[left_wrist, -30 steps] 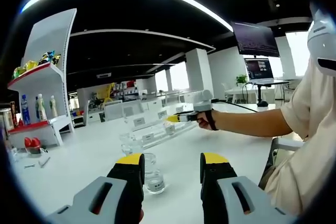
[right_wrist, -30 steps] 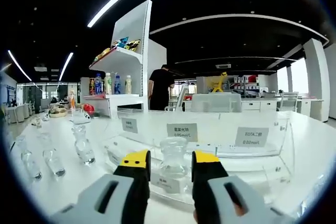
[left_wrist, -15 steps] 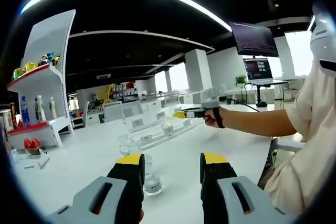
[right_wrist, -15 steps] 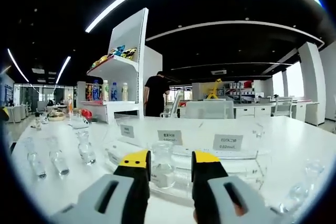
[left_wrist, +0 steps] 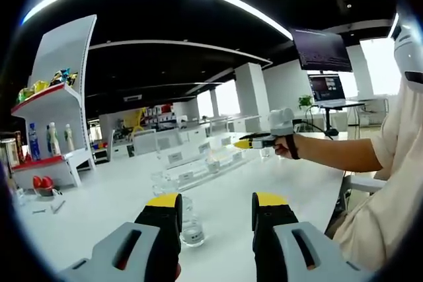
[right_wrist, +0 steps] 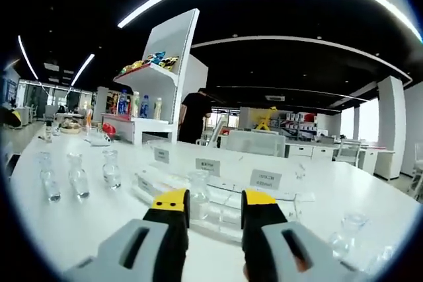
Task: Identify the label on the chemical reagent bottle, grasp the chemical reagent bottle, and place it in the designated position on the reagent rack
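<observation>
Being framed between the parted right gripper (right_wrist: 215, 204) jaws, a reagent bottle (right_wrist: 198, 193) is sitting in the clear reagent rack (right_wrist: 218, 189); left gripper (left_wrist: 217, 204) jaws parted, another bottle (left_wrist: 192, 222) beside them; labels should be checked first.

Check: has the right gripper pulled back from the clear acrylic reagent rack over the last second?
Yes. The right gripper has drawn away from the clear acrylic reagent rack, rightward, toward the person.

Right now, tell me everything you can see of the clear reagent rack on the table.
The reagent rack looks like clear acrylic: a long, low, stepped stand lying on the white table. Three small white label cards stand along its upper tier; their print is too small to read. One clear glass bottle stands upright in its front tier, just beyond the right claw, whose jaws are apart and hold nothing. In the left gripper view the rack runs diagonally across the table.
</observation>
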The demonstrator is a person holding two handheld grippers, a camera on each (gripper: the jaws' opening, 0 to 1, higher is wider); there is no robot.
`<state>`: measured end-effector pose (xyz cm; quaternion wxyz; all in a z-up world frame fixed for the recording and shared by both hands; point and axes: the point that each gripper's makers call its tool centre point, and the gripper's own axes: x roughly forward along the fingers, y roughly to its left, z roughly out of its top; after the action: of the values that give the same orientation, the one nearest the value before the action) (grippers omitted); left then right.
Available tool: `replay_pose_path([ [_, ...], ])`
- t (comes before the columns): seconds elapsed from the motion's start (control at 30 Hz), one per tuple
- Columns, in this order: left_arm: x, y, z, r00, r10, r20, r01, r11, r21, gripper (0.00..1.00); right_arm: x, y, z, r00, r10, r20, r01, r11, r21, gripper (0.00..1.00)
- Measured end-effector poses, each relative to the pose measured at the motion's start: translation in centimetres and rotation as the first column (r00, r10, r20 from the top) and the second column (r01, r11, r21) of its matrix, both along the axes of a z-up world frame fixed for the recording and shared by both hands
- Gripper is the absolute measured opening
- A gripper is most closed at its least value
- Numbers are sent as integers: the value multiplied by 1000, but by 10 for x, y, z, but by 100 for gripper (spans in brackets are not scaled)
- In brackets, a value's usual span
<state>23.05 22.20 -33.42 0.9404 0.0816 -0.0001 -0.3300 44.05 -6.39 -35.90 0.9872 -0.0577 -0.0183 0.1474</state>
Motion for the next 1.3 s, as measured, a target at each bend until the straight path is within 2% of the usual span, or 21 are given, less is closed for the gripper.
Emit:
replay_pose_path([
  [0.47, -12, 9, 8, 999, 20, 29, -20, 1000, -4, 43, -38, -14, 18, 999, 3, 34, -4, 1000, 25, 31],
  [0.87, -11, 13, 13, 998, 40, 43, -40, 999, -17, 43, -83, -41, 14, 999, -21, 28, 20, 998, 62, 31],
  [1.07, -9, 11, 10, 998, 43, 40, -42, 999, -24, 43, -105, -55, 17, 998, -44, 37, 41, 997, 67, 31],
  [1.3, -7, 14, 12, 997, 61, 50, -60, 998, -37, 43, -133, -49, 14, 999, -27, 27, 26, 998, 57, 32],
])
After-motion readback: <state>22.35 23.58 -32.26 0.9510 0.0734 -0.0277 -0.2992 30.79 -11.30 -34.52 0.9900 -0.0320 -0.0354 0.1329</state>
